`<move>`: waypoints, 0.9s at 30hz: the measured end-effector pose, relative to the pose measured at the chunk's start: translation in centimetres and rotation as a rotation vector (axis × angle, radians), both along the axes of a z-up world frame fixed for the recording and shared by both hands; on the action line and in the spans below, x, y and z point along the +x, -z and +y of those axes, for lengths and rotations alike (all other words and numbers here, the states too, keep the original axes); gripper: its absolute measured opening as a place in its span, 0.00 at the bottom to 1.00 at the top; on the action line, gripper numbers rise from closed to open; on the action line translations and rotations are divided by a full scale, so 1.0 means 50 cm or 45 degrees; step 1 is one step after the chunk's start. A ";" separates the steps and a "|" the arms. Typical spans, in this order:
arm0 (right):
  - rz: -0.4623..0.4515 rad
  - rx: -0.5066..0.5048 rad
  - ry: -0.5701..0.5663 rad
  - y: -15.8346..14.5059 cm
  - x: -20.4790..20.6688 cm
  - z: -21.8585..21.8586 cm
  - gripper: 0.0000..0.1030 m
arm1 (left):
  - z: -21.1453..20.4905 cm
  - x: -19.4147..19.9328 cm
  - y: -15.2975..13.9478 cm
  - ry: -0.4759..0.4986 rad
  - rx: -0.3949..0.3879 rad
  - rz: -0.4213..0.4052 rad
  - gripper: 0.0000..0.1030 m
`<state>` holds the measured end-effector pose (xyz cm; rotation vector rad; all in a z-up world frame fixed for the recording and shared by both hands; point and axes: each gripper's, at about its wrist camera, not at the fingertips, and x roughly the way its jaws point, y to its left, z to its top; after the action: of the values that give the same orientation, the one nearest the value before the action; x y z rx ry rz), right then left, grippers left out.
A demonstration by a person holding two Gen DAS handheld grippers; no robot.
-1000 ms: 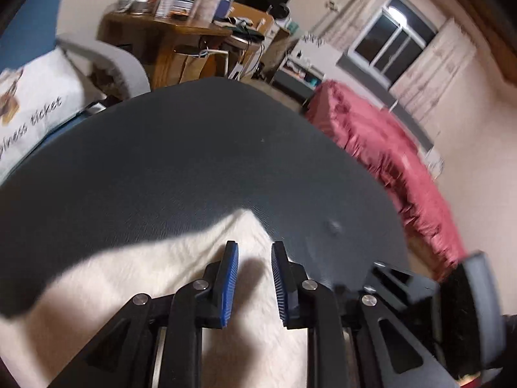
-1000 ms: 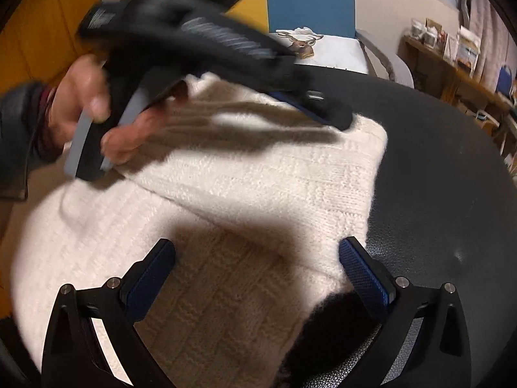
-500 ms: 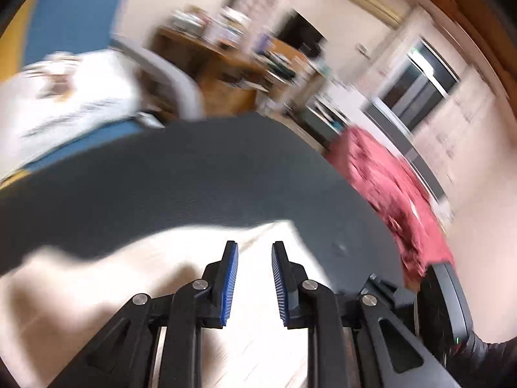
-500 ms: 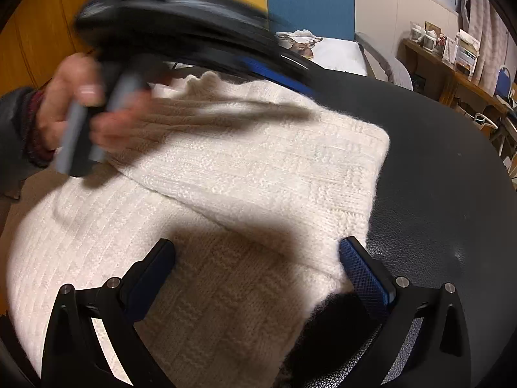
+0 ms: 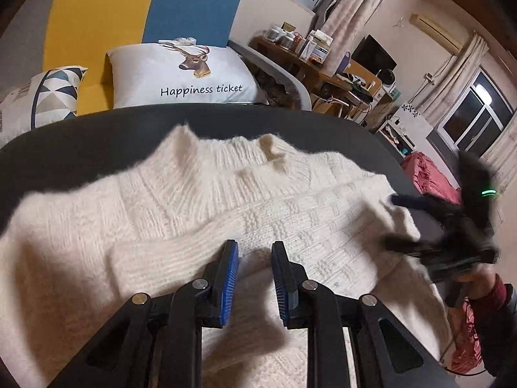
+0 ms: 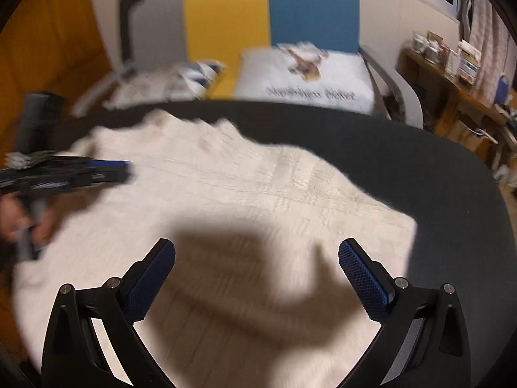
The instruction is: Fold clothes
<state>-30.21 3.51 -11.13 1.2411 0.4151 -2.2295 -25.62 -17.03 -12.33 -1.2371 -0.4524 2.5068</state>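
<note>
White knit sweater (image 5: 200, 213) spread on dark table (image 5: 97, 132), one sleeve folded across. Soft, thick, probably limp and light; best taken at cuff or hem edge. Left gripper (image 5: 255, 278) fingers narrowly apart, holding nothing. Right gripper (image 6: 257, 278) wide open, empty.

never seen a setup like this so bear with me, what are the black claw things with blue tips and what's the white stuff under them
Those claws are hand-held grippers: a person holds one in each hand, and each carries a wide-angle camera looking forward along its two fingers. One picture is from the left gripper, the other from the right gripper. Each also shows up at the edge of the other's view, with the person's hand on its grip. The white stuff is a knitted sweater, partly folded on a dark round table. The left fingers stand close together, the right ones wide apart, and neither holds anything. Behind are a sofa and a deer cushion.
</note>
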 end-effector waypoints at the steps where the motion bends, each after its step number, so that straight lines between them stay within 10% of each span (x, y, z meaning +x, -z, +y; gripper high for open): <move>1: 0.003 -0.004 0.019 0.014 -0.004 -0.001 1.00 | -0.009 0.005 -0.005 -0.020 0.016 0.004 0.20; 12: 0.076 -0.081 0.049 0.004 0.018 -0.001 1.00 | -0.253 0.179 0.034 -0.438 0.464 -0.039 0.24; 27: 0.041 -0.141 0.095 0.034 0.058 -0.015 1.00 | -0.204 0.145 0.064 -0.311 0.676 -0.111 0.25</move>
<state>-27.33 2.74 -12.83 1.1819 0.2575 -2.3048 -18.38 -27.25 -15.52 -1.1246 -1.2608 2.2870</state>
